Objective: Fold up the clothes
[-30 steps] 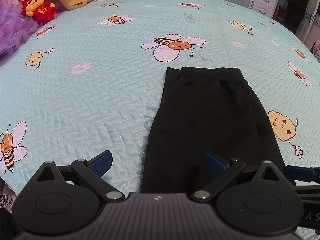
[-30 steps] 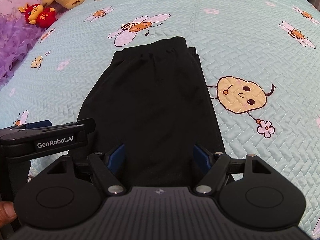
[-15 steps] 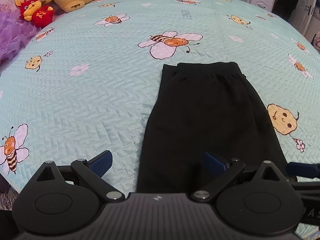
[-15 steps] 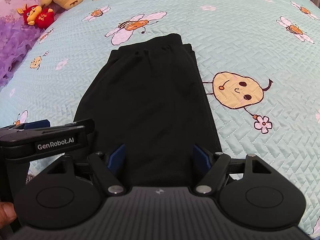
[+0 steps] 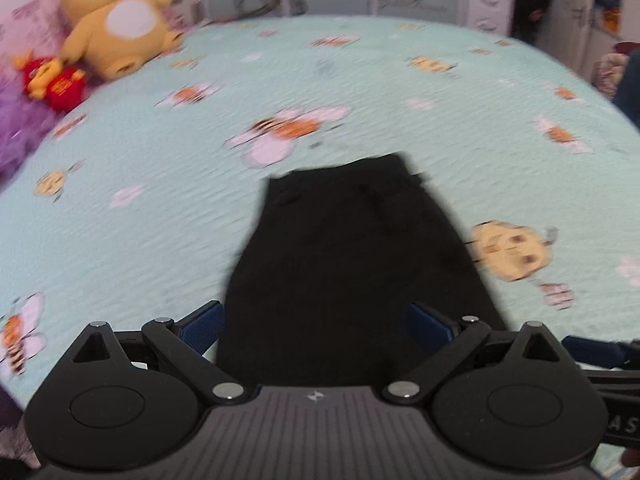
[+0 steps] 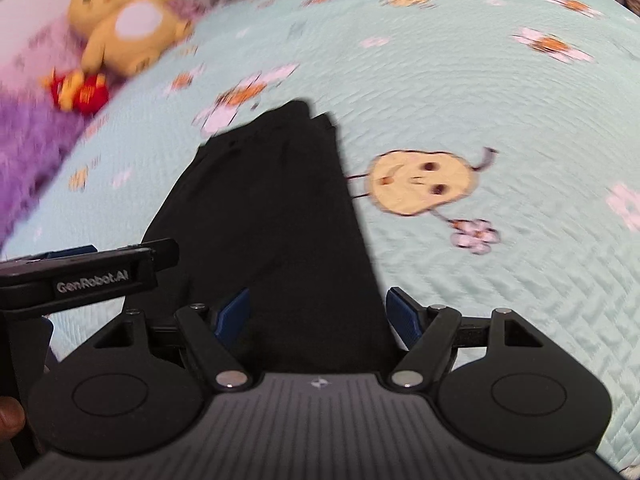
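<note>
While the long black fabric trousers lie flat on the pale green quilted bedspread, I hold left gripper and right gripper spread, empty. I should pinch both near corners evenly; open quilt lies beyond, toys well apart.

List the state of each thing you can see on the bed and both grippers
black pants: lying flat on the bedspread, folded lengthwise, waistband at the far end.
left gripper: open, nothing held.
right gripper: open, nothing held.
yellow plush toy: sitting at the bed's far left.
red plush toy: beside the yellow one.
</note>
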`<state>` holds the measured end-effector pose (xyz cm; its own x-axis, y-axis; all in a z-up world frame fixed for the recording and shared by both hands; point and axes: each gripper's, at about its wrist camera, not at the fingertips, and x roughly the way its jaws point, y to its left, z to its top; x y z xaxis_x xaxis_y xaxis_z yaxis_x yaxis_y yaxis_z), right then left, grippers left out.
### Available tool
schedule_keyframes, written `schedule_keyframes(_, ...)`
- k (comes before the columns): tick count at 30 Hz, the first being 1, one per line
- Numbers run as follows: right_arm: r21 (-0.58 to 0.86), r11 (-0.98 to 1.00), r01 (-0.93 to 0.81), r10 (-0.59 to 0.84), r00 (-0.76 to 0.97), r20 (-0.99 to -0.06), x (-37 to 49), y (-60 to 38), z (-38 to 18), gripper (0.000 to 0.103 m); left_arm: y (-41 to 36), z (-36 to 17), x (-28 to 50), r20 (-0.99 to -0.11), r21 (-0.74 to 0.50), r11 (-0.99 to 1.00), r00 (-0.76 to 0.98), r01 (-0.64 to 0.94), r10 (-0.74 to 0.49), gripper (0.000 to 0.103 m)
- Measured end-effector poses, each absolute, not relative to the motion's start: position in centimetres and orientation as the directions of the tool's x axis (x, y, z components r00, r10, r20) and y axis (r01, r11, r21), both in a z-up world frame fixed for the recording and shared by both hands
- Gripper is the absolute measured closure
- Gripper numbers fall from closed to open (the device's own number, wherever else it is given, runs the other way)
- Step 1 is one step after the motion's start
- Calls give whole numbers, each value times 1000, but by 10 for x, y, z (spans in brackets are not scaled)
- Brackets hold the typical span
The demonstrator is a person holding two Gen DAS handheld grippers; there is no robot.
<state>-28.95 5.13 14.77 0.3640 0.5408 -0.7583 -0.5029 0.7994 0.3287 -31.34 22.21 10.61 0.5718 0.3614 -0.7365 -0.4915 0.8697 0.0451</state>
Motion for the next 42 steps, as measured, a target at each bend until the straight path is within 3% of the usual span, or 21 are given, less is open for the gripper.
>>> schedule_keyframes(4,338,858,-387,503,496,-708,-275,-6,145,28,180,112,-285,-701,23,916,647,-400,300,3)
schedule_keyframes(8,262,932,-250,362,649,-669,-252,-66,151,29,127,117,-240,-679,13,959,702,-282,216,3)
schedule_keyframes(14,194,978,-70,174,790,-588,-203,-133,163,28,54,111,-165,-553,4,993,827,-121,103,2)
schedule_keyframes(20,121,993,-10,73,845,-530,-142,-158,150,27,20,81,-69,-521,-35,999,853,-39,15,3)
schedule_keyframes(23,96,992,77,-12,837,-547,-111,-171,122,27,-2,56,-37,-497,35,999,868,34,-12,3)
schedule_keyframes(25,93,987,134,-55,808,-586,-93,-182,91,20,-16,34,-23,-480,94,991,877,92,-36,3)
schedule_keyframes(27,47,990,134,-81,803,-591,-89,-178,62,17,-18,9,-14,-487,56,992,870,112,-71,2)
schedule_keyframes(29,-69,990,120,-138,805,-577,-91,-160,62,17,-9,-2,3,-585,-20,994,805,105,-97,0)
schedule_keyframes(30,-113,987,114,-159,806,-571,-91,-154,61,17,-6,-2,6,-584,-37,994,805,104,-106,0)
schedule_keyframes(34,-18,991,129,-114,789,-604,-78,-169,58,11,-9,0,12,-588,-31,995,803,95,-95,0)
schedule_keyframes(39,-25,989,143,-129,787,-603,-82,-163,62,8,-13,1,15,-595,-8,996,800,88,-76,0)
schedule_keyframes(42,-22,988,154,-135,784,-606,-86,-162,65,1,-12,0,13,-596,-18,996,799,89,-82,0)
